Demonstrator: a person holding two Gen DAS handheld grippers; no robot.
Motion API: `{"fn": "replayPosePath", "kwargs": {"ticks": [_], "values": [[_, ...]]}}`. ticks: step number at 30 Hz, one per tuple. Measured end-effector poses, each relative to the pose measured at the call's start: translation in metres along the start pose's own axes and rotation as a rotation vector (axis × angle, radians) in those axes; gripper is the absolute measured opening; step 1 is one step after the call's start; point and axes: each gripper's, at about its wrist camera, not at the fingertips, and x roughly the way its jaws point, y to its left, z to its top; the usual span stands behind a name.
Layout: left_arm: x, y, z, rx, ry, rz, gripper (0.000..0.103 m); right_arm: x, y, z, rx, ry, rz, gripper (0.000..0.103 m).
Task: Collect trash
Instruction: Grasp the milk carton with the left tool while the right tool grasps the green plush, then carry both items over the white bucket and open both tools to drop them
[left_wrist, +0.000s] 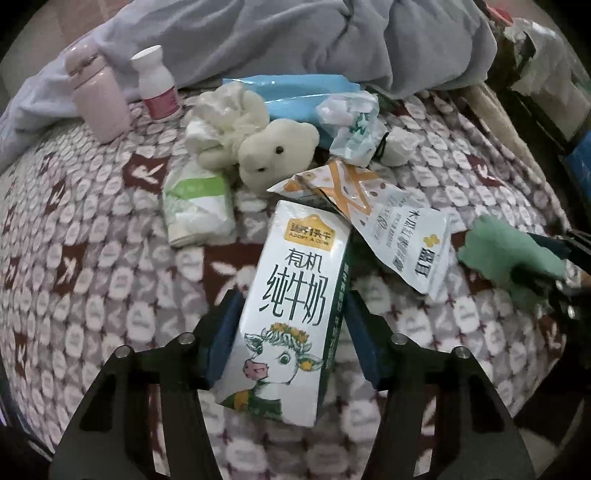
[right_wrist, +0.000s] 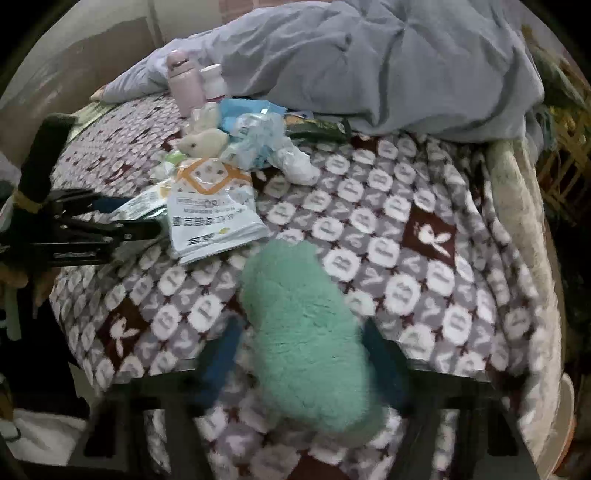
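Note:
A white and green milk carton (left_wrist: 295, 266) with a cartoon cow lies on the patterned blanket (left_wrist: 110, 295). My left gripper (left_wrist: 291, 306) is shut on it, a blue pad against each long side. A fuzzy mint-green plush thing (right_wrist: 295, 295) sits between the pads of my right gripper (right_wrist: 301, 332), which is shut on it; this view is blurred. An opened white and orange snack wrapper (left_wrist: 388, 221) lies just beyond the carton. Crumpled plastic (left_wrist: 351, 125) and a crumpled tissue (left_wrist: 400, 146) lie farther back. The left gripper (right_wrist: 125, 214) also shows at the left of the right wrist view.
A cream plush bunny (left_wrist: 273, 147), a green and white tissue pack (left_wrist: 195, 206) and a blue packet (left_wrist: 295, 88) lie mid-bed. A pink bottle (left_wrist: 98, 99) and a white bottle (left_wrist: 157, 85) stand at the back left. A grey duvet (left_wrist: 332, 37) is heaped behind. The bed's edge (right_wrist: 517, 221) drops off at the right.

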Motion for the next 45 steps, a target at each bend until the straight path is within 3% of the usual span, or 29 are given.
{"fn": "replayPosePath", "kwargs": {"ticks": [2,6,10,16,20,22,23,24,35,45], "values": [[-0.014,0.000,-0.005,-0.033,-0.012,-0.016,0.056,-0.006,-0.011,0.000,0.072,-0.030,0.048,0.045],[-0.044,-0.003,-0.009,-0.070,-0.073,-0.032,0.055,-0.025,-0.021,0.001,0.134,-0.095,0.058,0.044],[-0.063,-0.012,-0.006,-0.067,-0.116,-0.041,0.056,-0.025,-0.019,0.000,0.140,-0.066,0.039,0.044],[-0.061,-0.032,-0.001,-0.045,-0.105,-0.067,0.056,-0.010,-0.008,-0.014,0.057,0.031,0.012,0.051],[-0.057,-0.047,0.003,-0.040,-0.107,-0.085,0.056,-0.013,-0.006,-0.019,0.020,0.039,0.040,0.066],[-0.054,-0.053,0.005,-0.036,-0.108,-0.087,0.056,-0.010,-0.005,-0.021,0.001,0.035,0.011,0.066],[-0.053,-0.058,0.007,-0.033,-0.108,-0.084,0.056,-0.009,-0.006,-0.022,0.006,0.029,-0.004,0.059],[-0.052,-0.061,0.008,-0.029,-0.109,-0.081,0.056,-0.008,-0.007,-0.022,0.025,0.018,0.003,0.049],[-0.056,-0.104,0.028,0.018,-0.156,-0.069,0.055,-0.056,-0.038,-0.020,0.212,-0.169,0.043,0.048],[-0.063,-0.162,0.045,0.103,-0.197,-0.096,0.055,-0.102,-0.078,-0.036,0.346,-0.293,-0.021,0.048]]}}
